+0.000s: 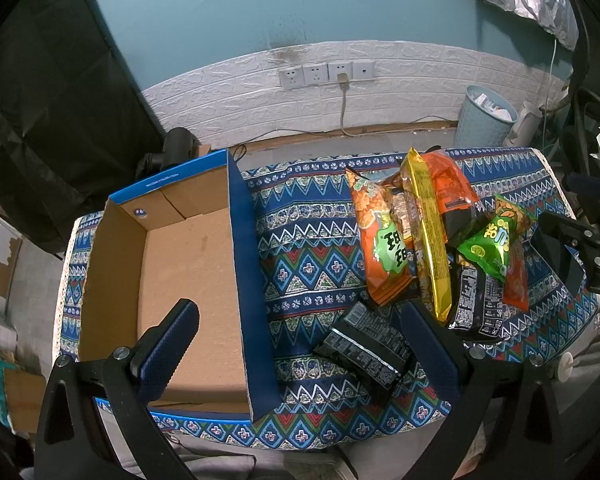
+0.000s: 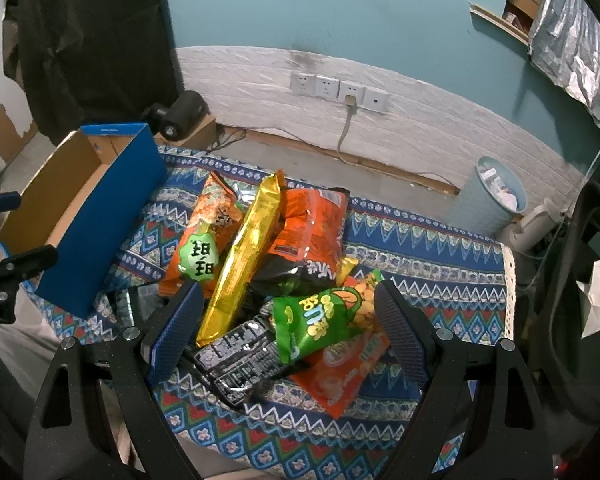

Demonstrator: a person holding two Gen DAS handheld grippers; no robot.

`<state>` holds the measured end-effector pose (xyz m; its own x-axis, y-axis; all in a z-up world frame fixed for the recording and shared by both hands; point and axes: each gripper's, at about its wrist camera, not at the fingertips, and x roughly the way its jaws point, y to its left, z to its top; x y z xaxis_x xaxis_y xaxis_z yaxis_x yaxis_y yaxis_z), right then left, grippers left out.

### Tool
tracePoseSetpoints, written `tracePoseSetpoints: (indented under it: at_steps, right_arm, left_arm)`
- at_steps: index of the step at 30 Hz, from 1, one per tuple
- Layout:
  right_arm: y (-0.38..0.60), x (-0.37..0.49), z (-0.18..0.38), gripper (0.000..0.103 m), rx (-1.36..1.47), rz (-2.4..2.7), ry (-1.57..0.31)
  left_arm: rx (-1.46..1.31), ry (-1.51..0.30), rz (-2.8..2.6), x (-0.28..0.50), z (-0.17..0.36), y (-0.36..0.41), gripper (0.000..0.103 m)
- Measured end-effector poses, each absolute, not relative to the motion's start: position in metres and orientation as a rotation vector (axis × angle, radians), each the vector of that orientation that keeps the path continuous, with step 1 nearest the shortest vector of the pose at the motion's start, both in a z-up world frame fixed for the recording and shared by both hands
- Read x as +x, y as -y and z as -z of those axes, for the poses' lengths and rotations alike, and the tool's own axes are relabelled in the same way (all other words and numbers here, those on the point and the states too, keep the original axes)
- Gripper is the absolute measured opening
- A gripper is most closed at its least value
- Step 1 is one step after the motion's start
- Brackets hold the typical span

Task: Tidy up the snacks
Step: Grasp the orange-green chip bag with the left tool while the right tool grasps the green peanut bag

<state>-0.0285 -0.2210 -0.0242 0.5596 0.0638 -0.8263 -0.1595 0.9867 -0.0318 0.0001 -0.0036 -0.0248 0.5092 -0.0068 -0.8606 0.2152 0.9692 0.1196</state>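
A cardboard box with blue outer walls stands with nothing in it on the left of the patterned tablecloth. My left gripper hangs open above the box's right wall, and a black packet lies flat near its right finger. The snack pile sits to the right: an orange bag with a green label, a long gold packet, an orange-and-black bag, a green bag, a black packet and a flat orange packet. My right gripper is open above the pile's near side, holding nothing.
A pale blue waste bin stands on the floor beyond the table's far right corner. Wall sockets with a plugged cable are behind. A black device sits on a carton behind the box.
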Motion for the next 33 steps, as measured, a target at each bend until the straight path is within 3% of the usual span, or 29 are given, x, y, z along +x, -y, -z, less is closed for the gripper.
tracePoseSetpoints:
  at_steps: [33]
  right_arm:
    - [0.308, 0.005, 0.117, 0.086, 0.306, 0.097, -1.256]
  left_arm:
    - [0.223, -1.225, 0.178, 0.085, 0.090, 0.054, 0.102]
